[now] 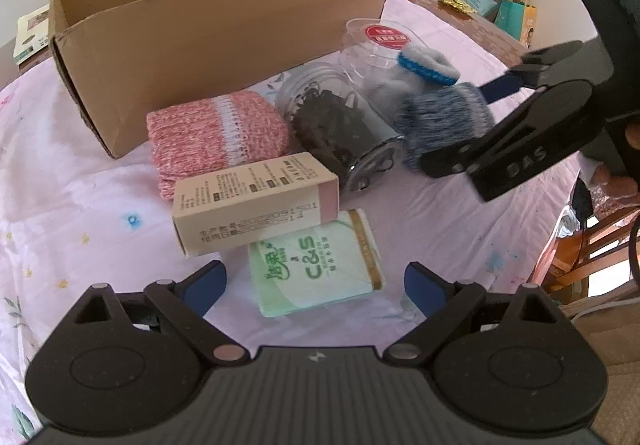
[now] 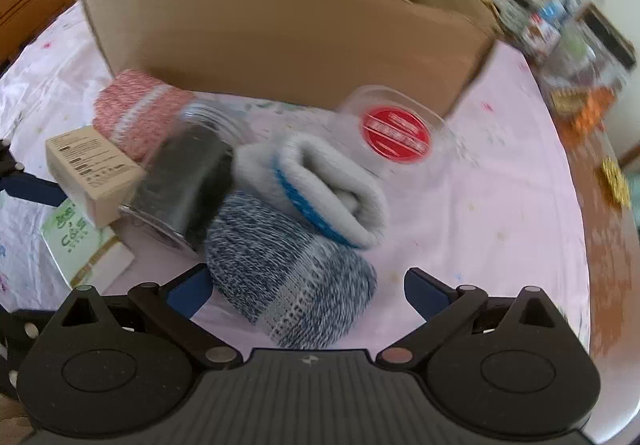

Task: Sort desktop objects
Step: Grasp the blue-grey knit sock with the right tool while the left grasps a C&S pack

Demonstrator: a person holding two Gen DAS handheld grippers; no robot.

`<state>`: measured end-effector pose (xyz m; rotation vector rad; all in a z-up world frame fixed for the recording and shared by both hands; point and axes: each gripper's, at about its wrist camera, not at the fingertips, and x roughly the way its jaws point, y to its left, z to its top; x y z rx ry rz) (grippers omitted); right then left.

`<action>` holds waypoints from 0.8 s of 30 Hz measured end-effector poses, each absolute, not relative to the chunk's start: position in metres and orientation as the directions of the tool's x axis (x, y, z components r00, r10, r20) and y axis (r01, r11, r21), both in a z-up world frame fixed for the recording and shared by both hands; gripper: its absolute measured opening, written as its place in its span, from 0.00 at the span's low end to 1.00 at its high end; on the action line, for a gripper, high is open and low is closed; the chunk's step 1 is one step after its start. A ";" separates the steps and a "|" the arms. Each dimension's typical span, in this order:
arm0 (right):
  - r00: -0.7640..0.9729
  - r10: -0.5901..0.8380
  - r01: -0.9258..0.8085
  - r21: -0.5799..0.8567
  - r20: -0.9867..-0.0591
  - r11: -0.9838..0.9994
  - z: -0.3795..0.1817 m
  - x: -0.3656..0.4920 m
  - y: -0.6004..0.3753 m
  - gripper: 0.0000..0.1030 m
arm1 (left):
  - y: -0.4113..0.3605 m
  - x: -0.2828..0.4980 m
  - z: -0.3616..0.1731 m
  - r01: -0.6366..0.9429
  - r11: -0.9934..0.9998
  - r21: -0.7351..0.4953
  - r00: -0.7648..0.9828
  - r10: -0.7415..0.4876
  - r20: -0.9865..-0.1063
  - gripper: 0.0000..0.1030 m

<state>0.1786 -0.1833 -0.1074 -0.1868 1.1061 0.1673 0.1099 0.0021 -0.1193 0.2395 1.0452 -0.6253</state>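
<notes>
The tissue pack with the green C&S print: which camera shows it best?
The left wrist view: the tissue pack lies close ahead, its print readable, one end under the box. The right wrist view shows only a blurred piece at the left edge.

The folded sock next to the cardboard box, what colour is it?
Pink-and-white marl sock with a white band, clearest in the left wrist view.

I hold the left hand-held gripper (image 1: 316,287) low at the near edge, jaws spread wide and empty. My right hand-held gripper (image 2: 306,285) angles in from the far right, jaws likewise apart, gripping nothing.
</notes>
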 end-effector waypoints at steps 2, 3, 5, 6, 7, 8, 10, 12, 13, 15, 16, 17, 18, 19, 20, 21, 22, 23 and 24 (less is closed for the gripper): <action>0.429 0.027 -0.197 -0.065 -0.903 0.978 -0.108 0.178 -0.195 1.00 | 0.003 0.110 -0.119 0.586 0.804 -0.105 0.348 -0.367 -0.863 0.92; 0.425 0.016 -0.183 -0.068 -0.905 0.981 -0.108 0.177 -0.201 1.00 | 0.003 0.111 -0.119 0.584 0.805 -0.105 0.349 -0.366 -0.863 0.92; 0.418 0.004 -0.158 -0.069 -0.909 0.985 -0.108 0.176 -0.211 1.00 | 0.003 0.112 -0.119 0.580 0.808 -0.105 0.350 -0.364 -0.863 0.92; 0.413 -0.001 -0.142 -0.065 -0.911 0.988 -0.108 0.175 -0.217 1.00 | 0.002 0.113 -0.119 0.578 0.809 -0.104 0.352 -0.363 -0.863 0.92; 0.411 0.000 -0.131 -0.059 -0.912 0.990 -0.108 0.174 -0.220 1.00 | 0.002 0.113 -0.119 0.577 0.810 -0.103 0.353 -0.361 -0.863 0.92; 0.407 0.004 -0.123 -0.050 -0.914 0.991 -0.109 0.173 -0.223 1.00 | 0.001 0.114 -0.119 0.576 0.811 -0.102 0.355 -0.360 -0.863 0.92; 0.403 0.018 -0.113 -0.031 -0.915 0.993 -0.109 0.170 -0.229 1.00 | -0.001 0.116 -0.119 0.574 0.813 -0.100 0.358 -0.359 -0.862 0.92; 0.411 0.027 -0.114 -0.022 -0.911 0.993 -0.110 0.169 -0.224 1.00 | -0.002 0.118 -0.118 0.570 0.815 -0.102 0.359 -0.359 -0.861 0.92; 0.418 0.032 -0.112 -0.017 -0.908 0.994 -0.109 0.169 -0.222 1.00 | -0.003 0.119 -0.118 0.568 0.817 -0.103 0.360 -0.358 -0.861 0.91; 0.426 0.045 -0.102 0.002 -0.904 0.995 -0.108 0.169 -0.223 1.00 | -0.004 0.121 -0.117 0.564 0.819 -0.104 0.362 -0.359 -0.860 0.90; 0.430 0.057 -0.101 0.014 -0.901 0.995 -0.107 0.170 -0.221 1.00 | -0.004 0.121 -0.117 0.561 0.821 -0.104 0.365 -0.358 -0.860 0.90; 0.434 0.061 -0.102 0.018 -0.899 0.995 -0.107 0.171 -0.220 1.00 | -0.005 0.122 -0.117 0.560 0.822 -0.104 0.365 -0.357 -0.860 0.89; 0.437 0.058 -0.102 0.014 -0.897 0.995 -0.107 0.171 -0.218 1.00 | -0.005 0.122 -0.117 0.559 0.823 -0.102 0.368 -0.356 -0.859 0.89; 0.437 0.050 -0.103 0.005 -0.898 0.995 -0.108 0.172 -0.215 1.00 | -0.005 0.122 -0.116 0.559 0.823 -0.100 0.370 -0.355 -0.859 0.88; 0.437 0.044 -0.106 -0.003 -0.898 0.994 -0.108 0.173 -0.214 1.00 | -0.005 0.122 -0.116 0.561 0.822 -0.098 0.371 -0.355 -0.858 0.86; 0.439 0.040 -0.108 -0.008 -0.898 0.994 -0.109 0.173 -0.213 1.00 | -0.005 0.122 -0.116 0.560 0.823 -0.092 0.375 -0.351 -0.858 0.85; 0.440 0.037 -0.108 -0.012 -0.897 0.994 -0.110 0.173 -0.212 0.99 | -0.005 0.121 -0.115 0.560 0.824 -0.086 0.378 -0.347 -0.858 0.83; 0.440 0.033 -0.107 -0.016 -0.897 0.994 -0.110 0.173 -0.211 0.99 | -0.006 0.120 -0.115 0.561 0.824 -0.081 0.380 -0.343 -0.859 0.80; 0.439 0.028 -0.106 -0.021 -0.898 0.994 -0.109 0.173 -0.211 0.98 | -0.007 0.119 -0.114 0.563 0.823 -0.074 0.381 -0.338 -0.860 0.79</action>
